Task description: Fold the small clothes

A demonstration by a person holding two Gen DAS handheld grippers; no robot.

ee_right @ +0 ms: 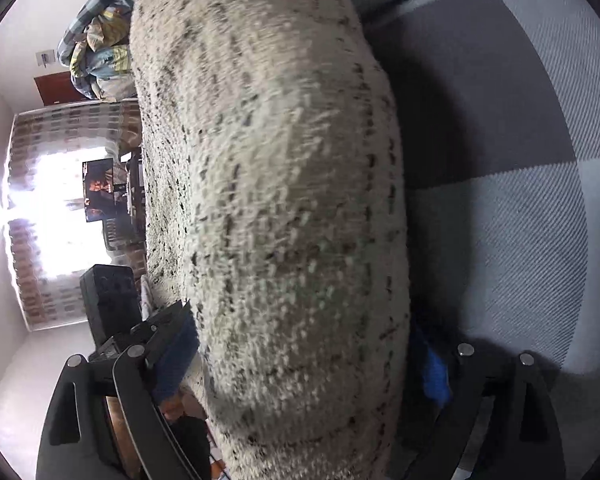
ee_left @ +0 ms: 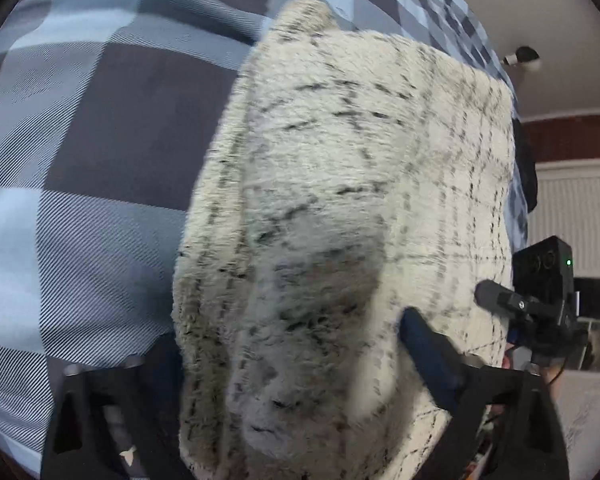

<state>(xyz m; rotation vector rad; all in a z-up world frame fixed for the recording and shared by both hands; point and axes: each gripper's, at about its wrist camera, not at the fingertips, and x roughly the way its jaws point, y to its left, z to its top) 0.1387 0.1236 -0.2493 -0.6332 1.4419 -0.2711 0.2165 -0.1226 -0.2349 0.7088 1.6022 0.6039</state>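
Observation:
A cream fuzzy garment with thin dark check lines (ee_left: 340,200) fills the middle of both views; it also shows in the right wrist view (ee_right: 284,208). It is held up over the blue-grey checked bedspread (ee_left: 80,160). My left gripper (ee_left: 292,344) is shut on a thick fold of it; the right finger (ee_left: 428,352) shows, the left one is hidden under the cloth. My right gripper (ee_right: 304,360) is shut on the garment's other edge, its fingers (ee_right: 176,340) on either side of the bulky fold. The right gripper also appears in the left wrist view (ee_left: 540,300).
The checked bedspread (ee_right: 520,200) lies under and beside the garment. A pile of bedding (ee_right: 100,40) sits at the far end. A bright window with patterned curtains (ee_right: 56,216) and a dark screen (ee_right: 100,188) are beyond the bed.

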